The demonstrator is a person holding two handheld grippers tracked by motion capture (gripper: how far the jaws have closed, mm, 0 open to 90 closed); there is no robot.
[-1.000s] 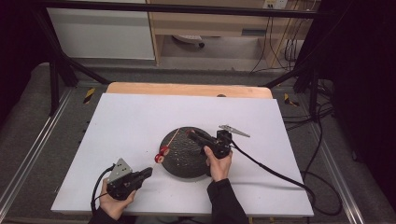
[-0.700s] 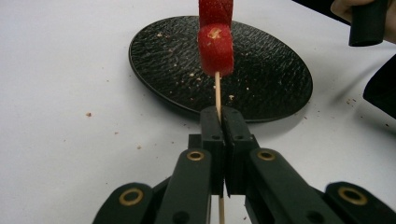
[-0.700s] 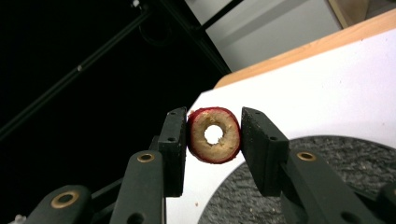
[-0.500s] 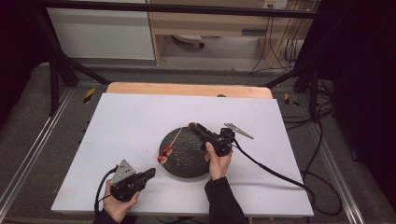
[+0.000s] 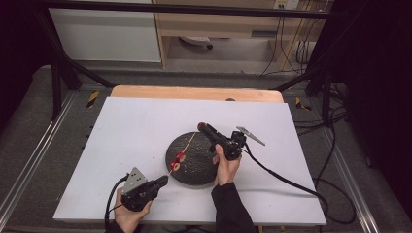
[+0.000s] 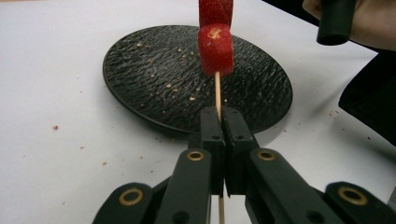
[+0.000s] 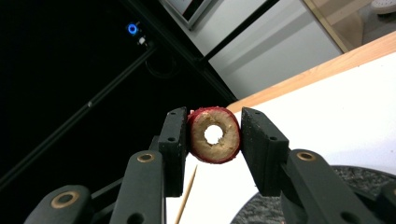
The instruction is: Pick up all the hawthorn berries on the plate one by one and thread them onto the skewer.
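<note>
High view: skewer (image 5: pixel 183 149) with two red pieces (image 5: pixel 178 161) is held over plate (image 5: pixel 194 158) on surface (image 5: pixel 121 141).
Left gripper view: left gripper (image 6: pixel 223 116) is clamped on skewer.
Right gripper view: right gripper (image 7: pixel 214 135) is closed on cored fruit ring (image 7: pixel 214 135); threading is judged still to be done.

Tabletop (image 5: pixel 145 145) brightly, evenly lit from above; surroundings fall into deep darkness. Soft shadows beside plate (image 6: pixel 154 70). High view slightly grainy. Near fingers (image 7: pixel 175 140) sharp, background behind them soft.
</note>
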